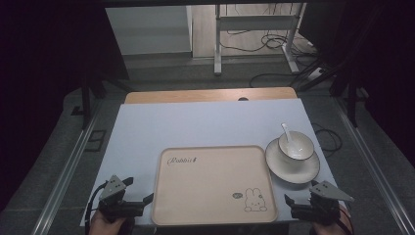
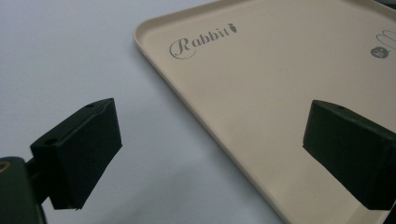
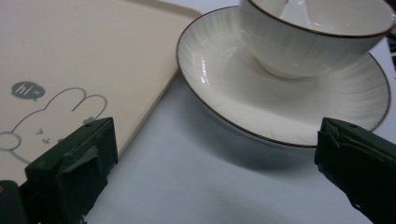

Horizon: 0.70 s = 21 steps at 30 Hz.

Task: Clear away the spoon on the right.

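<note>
Item one, nearest you: your left gripper (image 1: pixel 139 198) sits at the near left corner of the white table (image 1: pixel 195 122), just beside the tray's left edge. Its jaws stand wide apart and grasp nothing; in the left gripper view one jaw hangs over bare table and the other over the tray's surface.

Item two: your right gripper (image 1: pixel 292 201) sits at the near right corner, between the tray's right edge and the saucer's near rim. Its jaws are likewise spread and empty; in the right gripper view one jaw lies by the rabbit drawing (image 3: pixel 56 116) and the other by the saucer's rim.

Item three: a beige tray (image 1: pixel 205 186), rectangular with rounded corners, lies flat at the near middle of the table. It carries the word "Rabbit" (image 2: pixel 198 42) at its far left corner and the rabbit drawing at its near right corner. Nothing rests on it.

Item four: a white saucer (image 1: pixel 292 169) with a dark rim lies on the table just to the right of the tray; whether the two touch you cannot tell.

Item five: a white bowl (image 1: pixel 296 149) stands upright on the saucer, with a white spoon (image 1: pixel 287 131) leaning in it, handle toward the far side.

Item six, farthest: a wooden edge (image 1: pixel 210 95) shows beyond the table, then floor with cables (image 1: pixel 274 41).
</note>
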Each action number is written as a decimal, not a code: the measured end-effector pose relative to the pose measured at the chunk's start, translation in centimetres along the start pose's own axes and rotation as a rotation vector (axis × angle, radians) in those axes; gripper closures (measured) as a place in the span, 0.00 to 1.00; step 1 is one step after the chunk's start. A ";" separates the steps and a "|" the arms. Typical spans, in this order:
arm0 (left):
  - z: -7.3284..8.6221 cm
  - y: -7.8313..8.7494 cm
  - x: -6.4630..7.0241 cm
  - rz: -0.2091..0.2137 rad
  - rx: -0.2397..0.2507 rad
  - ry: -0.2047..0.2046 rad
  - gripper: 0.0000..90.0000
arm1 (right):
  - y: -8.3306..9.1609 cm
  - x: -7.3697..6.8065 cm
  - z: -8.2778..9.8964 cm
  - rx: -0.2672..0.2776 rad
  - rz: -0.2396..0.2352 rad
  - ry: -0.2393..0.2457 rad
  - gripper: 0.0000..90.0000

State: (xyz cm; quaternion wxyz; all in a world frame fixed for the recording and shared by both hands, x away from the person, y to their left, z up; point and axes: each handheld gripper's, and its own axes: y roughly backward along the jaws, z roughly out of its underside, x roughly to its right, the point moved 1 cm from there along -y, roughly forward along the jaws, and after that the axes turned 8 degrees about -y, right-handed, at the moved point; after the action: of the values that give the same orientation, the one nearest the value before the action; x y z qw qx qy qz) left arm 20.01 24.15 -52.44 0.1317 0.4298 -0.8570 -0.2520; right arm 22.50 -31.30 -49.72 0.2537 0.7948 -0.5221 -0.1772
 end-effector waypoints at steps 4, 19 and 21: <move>0.0 0.0 0.0 0.000 0.002 0.000 0.04 | 0.0 0.0 0.0 -0.009 -0.015 0.003 0.00; 0.0 0.0 0.1 0.003 -0.002 -0.017 0.04 | -0.4 -0.3 -0.1 -0.053 -0.031 0.037 0.00; 0.0 0.0 0.1 0.003 -0.003 -0.016 0.04 | -0.5 -0.3 -0.1 -0.055 -0.031 0.035 0.00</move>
State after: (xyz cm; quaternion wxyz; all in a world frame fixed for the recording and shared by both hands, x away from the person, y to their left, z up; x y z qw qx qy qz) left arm 19.96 24.02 -52.42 0.1257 0.4264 -0.8583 -0.2564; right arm 22.79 -30.89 -49.90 0.2816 0.7985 -0.5001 -0.1815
